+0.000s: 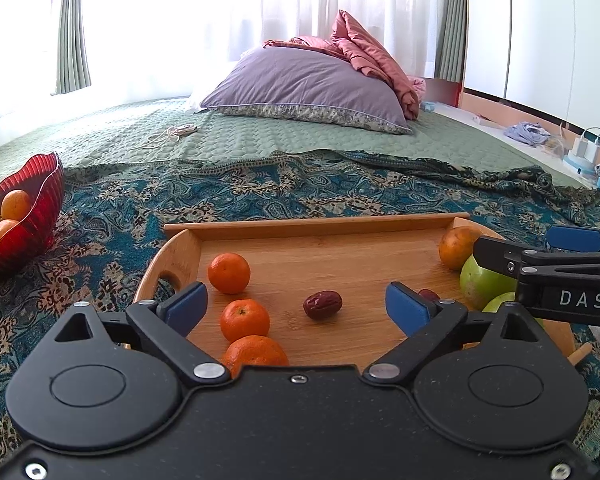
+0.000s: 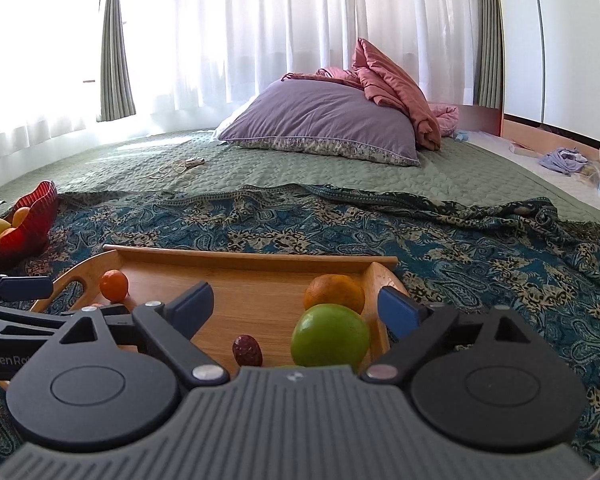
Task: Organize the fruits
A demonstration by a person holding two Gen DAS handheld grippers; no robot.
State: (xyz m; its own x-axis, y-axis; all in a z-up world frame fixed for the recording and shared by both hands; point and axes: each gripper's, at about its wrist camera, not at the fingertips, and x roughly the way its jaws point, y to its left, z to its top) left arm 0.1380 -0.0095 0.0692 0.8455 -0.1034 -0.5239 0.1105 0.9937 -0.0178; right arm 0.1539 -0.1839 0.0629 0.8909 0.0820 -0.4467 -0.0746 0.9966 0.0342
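Nearest to the left camera is the left claw (image 1: 296,306), released, its blue pads wide apart with nothing pressed between them. Under it lies the wooden tray (image 1: 324,226), which rests on a patterned blue cloth (image 1: 260,192) spread over the bed (image 1: 236,136).

Three mandarins (image 1: 229,273) sit at the left side of the tray; the body of the claw cuts off the lowest one. One date (image 1: 323,304) lies free in the middle. A second date (image 2: 247,350) is almost hidden behind the right pad in the left view and is seen better from the right camera. At the right side of the tray are an orange (image 2: 334,292) and a green apple (image 2: 330,335), just beside each other. Below this apple a second green fruit shows only as a thin edge in both views.

The right claw (image 2: 296,306) is also released and grasps nothing; the apple is seen between its pads, and I cannot tell its height above the fruit. In the left view its black arm crosses in front of the apple and the orange.

Far left stands a red bowl (image 1: 40,208) with orange and yellow fruits, partly cut by the picture edge. Behind are a purple pillow (image 1: 308,84), a pink blanket (image 1: 372,56) and white curtains (image 2: 300,20), very bright. A cable (image 1: 168,136) lies on the bed, too small to tell more.
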